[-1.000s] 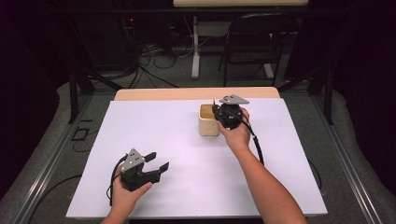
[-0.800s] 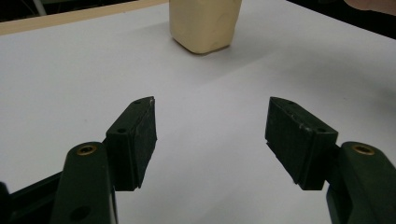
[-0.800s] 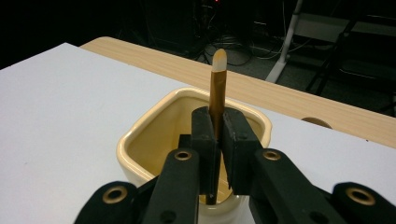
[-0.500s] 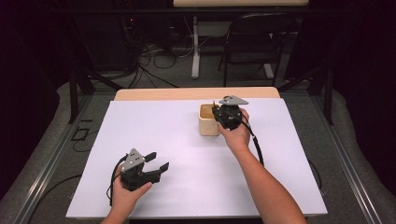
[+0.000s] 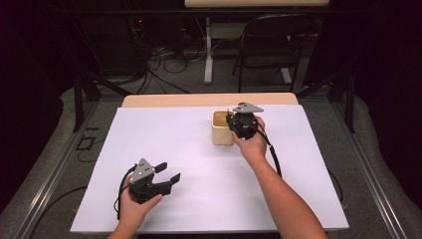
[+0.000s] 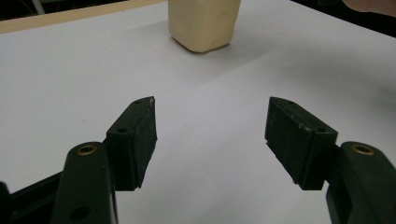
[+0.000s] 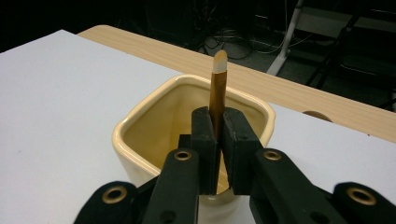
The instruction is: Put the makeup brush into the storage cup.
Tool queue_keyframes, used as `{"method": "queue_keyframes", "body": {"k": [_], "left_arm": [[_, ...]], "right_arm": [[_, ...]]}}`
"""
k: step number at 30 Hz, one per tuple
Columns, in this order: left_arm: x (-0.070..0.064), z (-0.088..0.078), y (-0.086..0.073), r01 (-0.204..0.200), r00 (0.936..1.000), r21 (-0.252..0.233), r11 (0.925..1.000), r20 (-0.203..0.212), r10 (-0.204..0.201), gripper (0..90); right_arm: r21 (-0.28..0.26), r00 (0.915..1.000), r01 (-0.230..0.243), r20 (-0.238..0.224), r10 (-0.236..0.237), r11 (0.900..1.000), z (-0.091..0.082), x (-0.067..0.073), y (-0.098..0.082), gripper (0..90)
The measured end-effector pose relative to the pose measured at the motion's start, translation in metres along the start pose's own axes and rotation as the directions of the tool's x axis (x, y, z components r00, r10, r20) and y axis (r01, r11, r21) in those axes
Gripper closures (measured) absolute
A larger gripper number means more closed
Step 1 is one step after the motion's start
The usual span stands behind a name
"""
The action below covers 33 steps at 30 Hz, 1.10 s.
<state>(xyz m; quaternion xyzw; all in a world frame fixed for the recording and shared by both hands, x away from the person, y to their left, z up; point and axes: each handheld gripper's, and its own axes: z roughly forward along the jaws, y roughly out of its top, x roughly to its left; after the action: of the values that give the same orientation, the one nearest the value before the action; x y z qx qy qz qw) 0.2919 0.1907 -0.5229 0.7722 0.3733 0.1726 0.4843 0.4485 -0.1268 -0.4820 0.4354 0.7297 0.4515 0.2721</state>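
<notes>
Over the white worktop (image 5: 199, 149) I'm holding a brown stick (image 7: 217, 88) clamped in the right tongs (image 7: 217, 140) above the cream cup (image 7: 154, 126), probably lowering it in next, while the left tongs (image 6: 210, 135) are idling wide and empty

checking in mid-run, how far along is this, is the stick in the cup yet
Done: the right gripper has closed on a brown stick and brought it over the cream cup. In hand: the stick stands upright above the opening, unreleased. Left: lowering and letting go, probably. The left gripper is open and idle over the white table.
</notes>
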Motion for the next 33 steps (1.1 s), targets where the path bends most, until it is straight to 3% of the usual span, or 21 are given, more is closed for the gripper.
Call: {"method": "queue_keyframes", "body": {"k": [10,18,33], "left_arm": [[0.0007,-0.0018,-0.0006,0.003,1.0,0.0,1.0,-0.003,-0.003,34.1],[0.0007,-0.0008,-0.0007,0.004,1.0,0.0,1.0,0.0,-0.004,34.1],[0.0012,-0.0017,-0.0004,0.007,1.0,-0.008,0.9999,0.0,-0.007,34.1]], "right_arm": [[0.01,1.0,-0.004,0.0,0.004,1.0,0.0017,-0.0005,-0.0001,83.1],[-0.002,0.9999,-0.001,-0.012,0.001,1.0,0.0012,0.0025,0.0008,66.7],[-0.017,0.9999,-0.013,-0.01,0.013,1.0,0.0004,0.003,0.0018,53.7]]}}
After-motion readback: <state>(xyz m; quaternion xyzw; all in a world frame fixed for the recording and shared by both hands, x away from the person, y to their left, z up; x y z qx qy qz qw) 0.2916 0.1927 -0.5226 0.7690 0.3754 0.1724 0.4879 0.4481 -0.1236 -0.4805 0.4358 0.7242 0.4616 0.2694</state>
